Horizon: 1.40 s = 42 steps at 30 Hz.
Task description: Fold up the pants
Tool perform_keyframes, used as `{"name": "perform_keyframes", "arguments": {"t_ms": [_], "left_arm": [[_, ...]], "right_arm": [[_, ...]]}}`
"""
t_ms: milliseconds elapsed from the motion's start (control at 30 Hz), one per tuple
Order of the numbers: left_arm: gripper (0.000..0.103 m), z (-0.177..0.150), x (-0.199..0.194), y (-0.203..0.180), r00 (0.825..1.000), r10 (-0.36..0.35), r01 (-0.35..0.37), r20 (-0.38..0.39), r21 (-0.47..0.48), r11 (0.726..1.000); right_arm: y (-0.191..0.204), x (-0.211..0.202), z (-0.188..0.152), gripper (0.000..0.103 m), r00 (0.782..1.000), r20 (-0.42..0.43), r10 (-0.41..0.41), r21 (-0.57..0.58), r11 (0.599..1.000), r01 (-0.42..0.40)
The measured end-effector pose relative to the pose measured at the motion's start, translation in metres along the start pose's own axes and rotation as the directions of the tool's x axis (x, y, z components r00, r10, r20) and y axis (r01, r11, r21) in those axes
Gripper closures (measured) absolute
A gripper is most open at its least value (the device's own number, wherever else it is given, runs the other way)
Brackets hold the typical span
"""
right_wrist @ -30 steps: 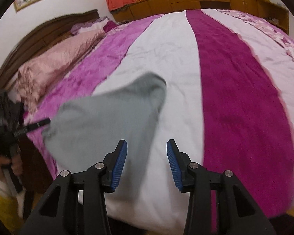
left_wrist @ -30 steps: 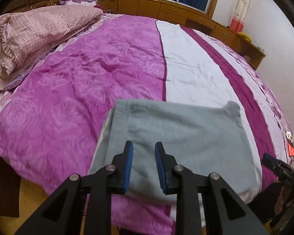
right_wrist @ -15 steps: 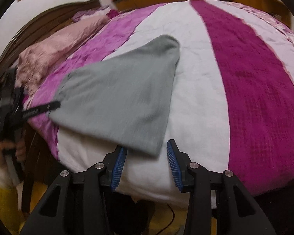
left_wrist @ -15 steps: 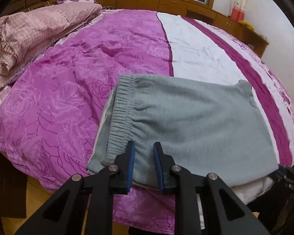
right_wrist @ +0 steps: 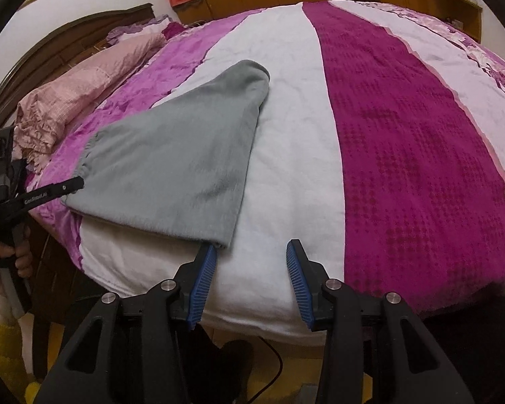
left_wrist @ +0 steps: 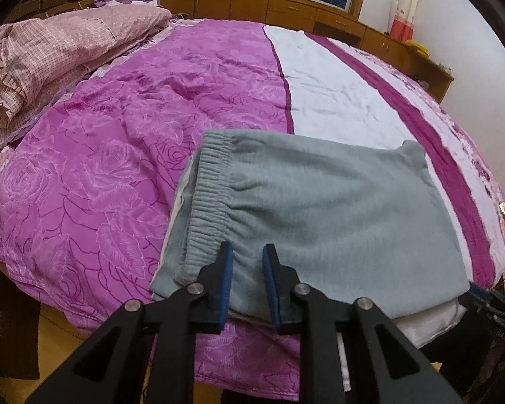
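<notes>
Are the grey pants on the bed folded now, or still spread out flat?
Folded. The grey pants lie on the bed as a compact, layered rectangle; the elastic waistband shows stacked edges, and no separate legs are visible.

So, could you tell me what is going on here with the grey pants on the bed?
A person is folding grey pants on a bed with two handheld grippers. The pants lie folded near the bed's front edge. The left gripper is at the waistband end, its fingers narrowly apart with the fabric's near edge between them. The right gripper is open at the opposite corner, holding nothing.
</notes>
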<state>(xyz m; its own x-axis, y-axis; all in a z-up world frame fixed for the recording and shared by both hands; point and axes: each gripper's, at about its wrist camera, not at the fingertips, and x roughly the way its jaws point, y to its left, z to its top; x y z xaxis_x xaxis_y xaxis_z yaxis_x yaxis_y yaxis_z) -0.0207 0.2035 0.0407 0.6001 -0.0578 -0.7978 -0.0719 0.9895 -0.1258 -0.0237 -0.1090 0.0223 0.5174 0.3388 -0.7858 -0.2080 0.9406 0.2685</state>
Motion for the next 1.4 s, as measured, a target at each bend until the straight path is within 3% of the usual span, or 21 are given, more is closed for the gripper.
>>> {"name": "perform_keyframes", "arguments": {"t_ms": [200,367,600,733,900,967,1200,1300,1400], "left_arm": [[0.083,0.007,-0.03,-0.003,0.999,0.002,-0.001,0.032,-0.018,1.0],[0.082,0.013,-0.049,-0.02,0.997,-0.039,0.04,0.073,-0.005,0.999],[0.082,0.005,-0.021,-0.041,0.999,-0.042,0.042,-0.003,0.021,0.999],[0.083,-0.006,0.005,-0.039,0.998,0.017,-0.015,-0.066,0.031,0.999],[0.083,-0.012,0.01,-0.032,0.998,-0.017,0.018,-0.053,0.014,1.0],[0.083,-0.014,0.01,-0.034,0.999,-0.004,0.006,-0.045,0.032,0.999],[0.082,-0.011,0.011,-0.043,0.998,0.038,-0.036,-0.05,0.039,0.999],[0.082,-0.007,0.006,-0.044,0.997,0.052,-0.051,-0.06,0.009,0.999],[0.082,-0.004,-0.008,-0.049,0.999,0.03,-0.03,-0.027,-0.016,0.999]], "right_arm": [[0.001,-0.026,0.009,0.067,0.997,0.072,0.035,0.009,0.999,-0.036],[0.007,-0.018,0.035,0.063,0.993,0.084,0.084,0.028,0.996,-0.087],[0.018,0.025,0.054,0.063,0.994,0.042,0.103,0.03,0.994,-0.104],[0.016,0.045,0.051,0.061,0.996,0.016,0.09,0.038,0.995,-0.09],[0.001,0.056,0.042,0.058,0.984,0.05,0.172,0.061,0.983,-0.175],[0.001,0.056,0.041,0.056,0.982,0.065,0.18,0.054,0.982,-0.184],[0.013,0.057,0.035,0.033,0.973,0.104,0.208,-0.02,0.978,-0.207],[0.011,0.056,0.036,0.032,0.968,0.11,0.223,-0.003,0.974,-0.224],[0.003,0.059,0.049,0.032,0.955,0.106,0.276,0.086,0.955,-0.286]]}}
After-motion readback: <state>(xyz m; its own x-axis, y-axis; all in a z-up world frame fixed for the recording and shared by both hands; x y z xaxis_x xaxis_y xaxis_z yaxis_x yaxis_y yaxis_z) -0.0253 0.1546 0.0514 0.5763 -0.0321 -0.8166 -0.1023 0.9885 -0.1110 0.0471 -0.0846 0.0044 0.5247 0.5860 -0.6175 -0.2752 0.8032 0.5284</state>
